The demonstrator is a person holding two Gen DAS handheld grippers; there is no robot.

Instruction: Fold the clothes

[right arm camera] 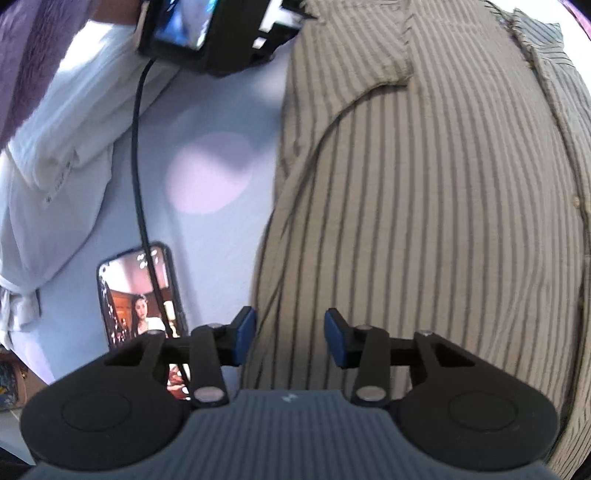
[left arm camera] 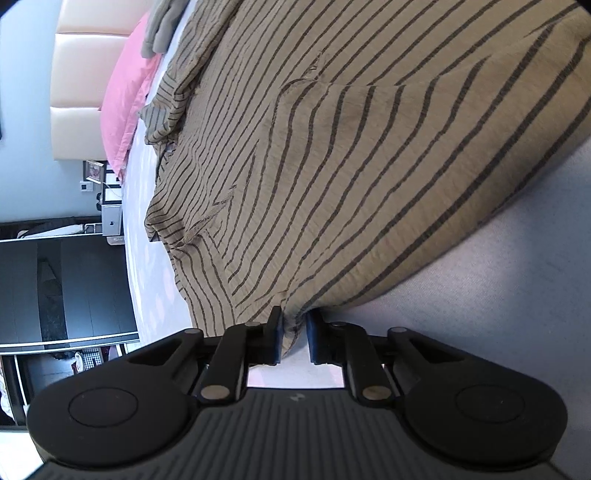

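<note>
A tan shirt (left arm camera: 369, 155) with thin dark stripes is spread over the pale sheet of a bed (left arm camera: 498, 288). In the left wrist view, a bunched corner of the shirt's edge is seen between the blue pads of the left claw (left arm camera: 294, 334), whose jaws are nearly closed and grasping the fabric. A pink pillow (left arm camera: 125, 99) is seen against a cream padded headboard (left arm camera: 79, 74) at the far end of the bed, with a grey-brown garment (left arm camera: 162, 26) lying beside the pillow.

In the right wrist view, the right claw (right arm camera: 290, 338) is held released, its jaws standing well apart over the shirt's side edge with no cloth pinched between them. A phone (right arm camera: 138, 295) with a lit screen is laid on the sheet just beside the shirt, and a black cable (right arm camera: 138, 155) is run across it. A white garment (right arm camera: 55, 147) is seen bunched at the left, and the other handheld device (right arm camera: 207, 29) is glimpsed at the top
</note>
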